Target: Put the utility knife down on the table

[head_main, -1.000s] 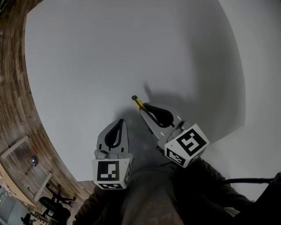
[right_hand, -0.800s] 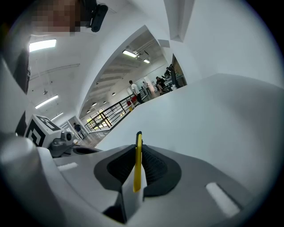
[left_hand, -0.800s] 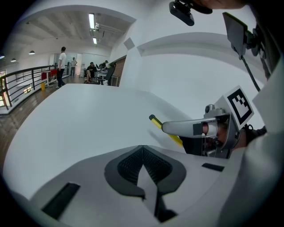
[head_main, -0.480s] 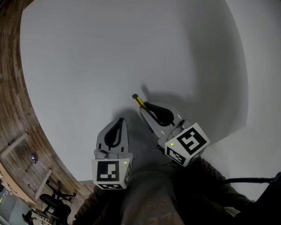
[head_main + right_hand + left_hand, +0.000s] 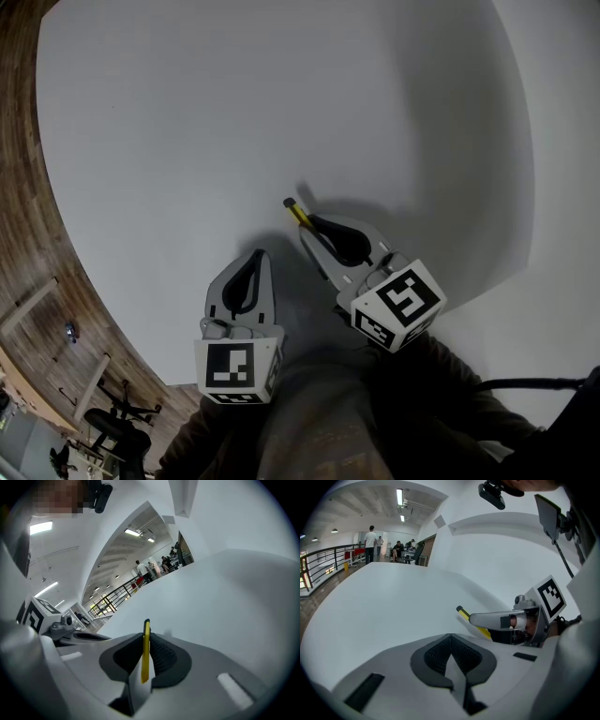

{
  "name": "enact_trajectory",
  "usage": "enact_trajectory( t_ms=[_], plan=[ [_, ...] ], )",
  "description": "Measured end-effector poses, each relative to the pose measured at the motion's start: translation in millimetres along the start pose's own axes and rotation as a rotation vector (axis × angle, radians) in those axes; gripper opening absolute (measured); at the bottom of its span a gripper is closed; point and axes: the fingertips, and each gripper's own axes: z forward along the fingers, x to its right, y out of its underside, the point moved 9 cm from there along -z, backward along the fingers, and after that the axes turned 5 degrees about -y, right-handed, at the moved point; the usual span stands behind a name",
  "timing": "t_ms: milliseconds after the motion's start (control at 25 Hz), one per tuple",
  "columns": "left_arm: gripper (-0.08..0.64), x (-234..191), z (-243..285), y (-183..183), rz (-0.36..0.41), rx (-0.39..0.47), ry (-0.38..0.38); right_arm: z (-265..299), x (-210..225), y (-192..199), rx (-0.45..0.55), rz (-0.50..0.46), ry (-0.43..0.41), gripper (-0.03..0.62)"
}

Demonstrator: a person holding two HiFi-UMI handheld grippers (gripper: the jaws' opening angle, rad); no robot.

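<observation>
Wooden floor (image 5: 37, 281) curves down the left edge of the head view, beside the wide pale grey counter (image 5: 234, 112) that fills most of it. My left gripper (image 5: 251, 267) hovers over the near part of the counter. Its own view shows its dark fingers (image 5: 433, 656) pressed together with nothing between them.

Just to its right, my right gripper (image 5: 311, 227) points up and to the left, its fingers (image 5: 164, 656) clamped on the utility knife (image 5: 146, 651). From the head view I get only a short yellow stub with a black tip sticking out past the fingertips. The right gripper view shows more: a thin yellow body standing on edge between the dark pads, black at its far end.

The left gripper view gives me the side-on look, with the knife slanting out of the right gripper over the counter. I cannot tell whether its tip touches the surface. That same view takes in a railing (image 5: 318, 566) and some people (image 5: 371, 536) far off at the left, well beyond the counter's edge.
</observation>
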Motion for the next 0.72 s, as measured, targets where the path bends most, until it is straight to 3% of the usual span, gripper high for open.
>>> enact_trajectory(
  t_ms=[720],
  plan=[
    [0.003, 1.4, 0.2, 2.2, -0.009, 0.000, -0.002, 2.0, -0.3, 5.0, 0.001, -0.014, -0.001, 0.055]
  ],
)
